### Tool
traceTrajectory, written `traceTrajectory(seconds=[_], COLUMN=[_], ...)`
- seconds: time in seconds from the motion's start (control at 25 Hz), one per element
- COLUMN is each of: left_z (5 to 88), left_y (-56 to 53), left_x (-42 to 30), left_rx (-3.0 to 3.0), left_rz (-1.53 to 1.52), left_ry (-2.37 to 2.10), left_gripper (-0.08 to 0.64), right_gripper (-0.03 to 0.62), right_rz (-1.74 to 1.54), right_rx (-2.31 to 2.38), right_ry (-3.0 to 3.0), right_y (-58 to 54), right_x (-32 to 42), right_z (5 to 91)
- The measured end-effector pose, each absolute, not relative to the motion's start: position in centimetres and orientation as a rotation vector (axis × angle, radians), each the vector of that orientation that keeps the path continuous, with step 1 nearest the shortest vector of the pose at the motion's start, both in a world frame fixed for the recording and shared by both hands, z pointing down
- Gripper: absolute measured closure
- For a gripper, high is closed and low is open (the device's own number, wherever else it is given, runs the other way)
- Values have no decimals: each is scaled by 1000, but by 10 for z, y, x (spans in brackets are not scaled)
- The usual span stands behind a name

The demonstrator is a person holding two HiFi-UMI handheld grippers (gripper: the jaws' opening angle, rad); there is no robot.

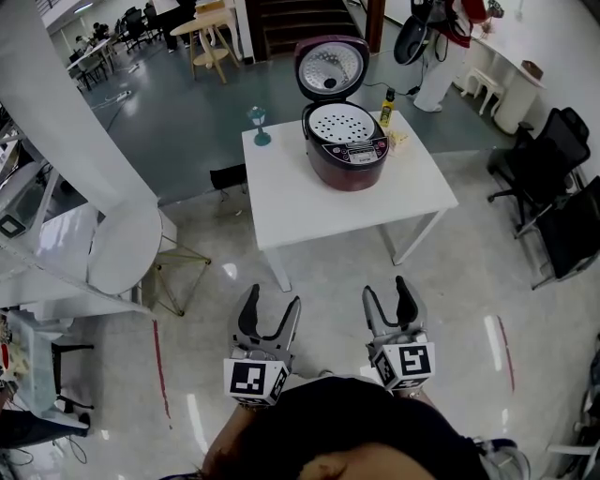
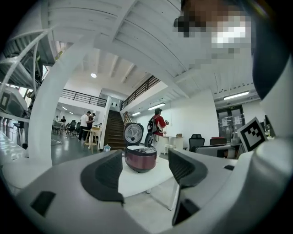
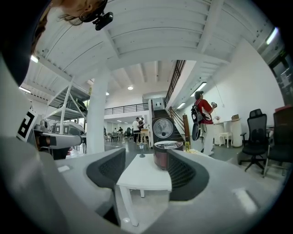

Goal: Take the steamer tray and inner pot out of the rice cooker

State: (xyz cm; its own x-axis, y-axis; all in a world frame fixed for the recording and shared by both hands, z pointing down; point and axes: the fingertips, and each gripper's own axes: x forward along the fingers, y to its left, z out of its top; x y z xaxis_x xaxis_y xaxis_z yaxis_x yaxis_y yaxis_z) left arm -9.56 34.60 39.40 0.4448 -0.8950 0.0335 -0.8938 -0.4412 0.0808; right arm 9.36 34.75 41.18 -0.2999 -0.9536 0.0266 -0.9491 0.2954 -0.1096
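While its lid (image 1: 331, 67) stands raised at the upper centre of the head view, the maroon rice cooker (image 1: 345, 148) sits toward the far right corner of a white table (image 1: 309, 206). The perforated white steamer tray (image 1: 341, 124) is seated in its mouth, and the inner pot under the tray is hidden. A yellow bottle (image 1: 385, 108) stands just beside the cooker on its right, and a small teal-stemmed glass (image 1: 259, 126) is near the table's far left corner. Well short of the table, at the lower centre of the frame, the left gripper (image 1: 273, 296) and right gripper (image 1: 386, 287) are held side by side and point toward it. Each has its jaws parted partway with nothing between the pads, and each gripper's own view frames the distant cooker in that gap. Black office chairs (image 1: 548, 159) line the right edge, a staircase (image 1: 300, 23) rises at the top, and a person in a red top (image 3: 203, 114) stands beyond the table.
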Motion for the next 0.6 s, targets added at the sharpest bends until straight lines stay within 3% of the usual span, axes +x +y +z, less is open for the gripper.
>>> traceTrajectory(seconds=[0.08, 0.16, 0.24, 0.6], left_z=[398, 403, 405, 399], left_y=[343, 339, 335, 325], left_x=[-91, -85, -80, -52], left_rx=[2604, 2613, 2624, 2633], left_rz=[16, 57, 69, 78], left_ry=[-1608, -1597, -1576, -1591], left_gripper=[229, 108, 66, 46], right_gripper=[285, 236, 210, 209], right_rz=[-212, -227, -251, -256], right_rx=[-1859, -1839, -1801, -1772], right_ry=[2511, 2536, 2539, 2565], right_y=[346, 344, 340, 320], right_x=[101, 105, 108, 125], right_z=[421, 423, 422, 420])
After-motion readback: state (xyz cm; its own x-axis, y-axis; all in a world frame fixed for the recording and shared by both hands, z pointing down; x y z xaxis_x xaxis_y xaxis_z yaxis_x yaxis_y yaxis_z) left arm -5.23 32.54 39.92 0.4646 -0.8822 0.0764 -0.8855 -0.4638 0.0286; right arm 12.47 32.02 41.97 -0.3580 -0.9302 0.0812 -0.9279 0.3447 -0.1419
